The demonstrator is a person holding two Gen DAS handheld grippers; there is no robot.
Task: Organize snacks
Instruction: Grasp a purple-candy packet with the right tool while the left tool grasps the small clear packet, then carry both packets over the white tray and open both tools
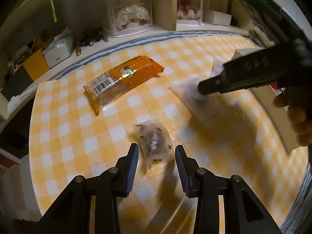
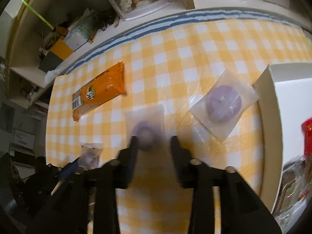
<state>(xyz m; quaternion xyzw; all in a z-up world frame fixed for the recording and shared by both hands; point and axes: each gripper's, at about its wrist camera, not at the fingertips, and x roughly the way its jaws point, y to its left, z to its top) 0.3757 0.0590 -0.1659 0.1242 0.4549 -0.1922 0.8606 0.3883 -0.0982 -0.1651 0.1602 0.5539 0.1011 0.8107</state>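
Note:
My left gripper [image 1: 157, 153] is open, its blue-padded fingers on either side of a small clear-wrapped snack [image 1: 155, 142] on the yellow checked tablecloth [image 1: 64, 136]. An orange snack packet [image 1: 122, 80] lies farther back; it also shows in the right wrist view [image 2: 101, 91]. My right gripper [image 2: 154, 140] is open, its tips around a clear packet with a purple round sweet [image 2: 145, 124]. A second purple sweet packet [image 2: 224, 102] lies to its right beside a white box [image 2: 269, 105]. The right gripper [image 1: 206, 87] shows in the left view over a white packet [image 1: 187, 91].
The white box at the right holds a red packet [image 2: 307, 136] and other wrapped items. Behind the table, shelves carry dolls in clear cases [image 1: 132, 11], cardboard boxes [image 1: 36, 64] and clutter. The left gripper's blue pad [image 2: 68, 168] shows at the lower left of the right view.

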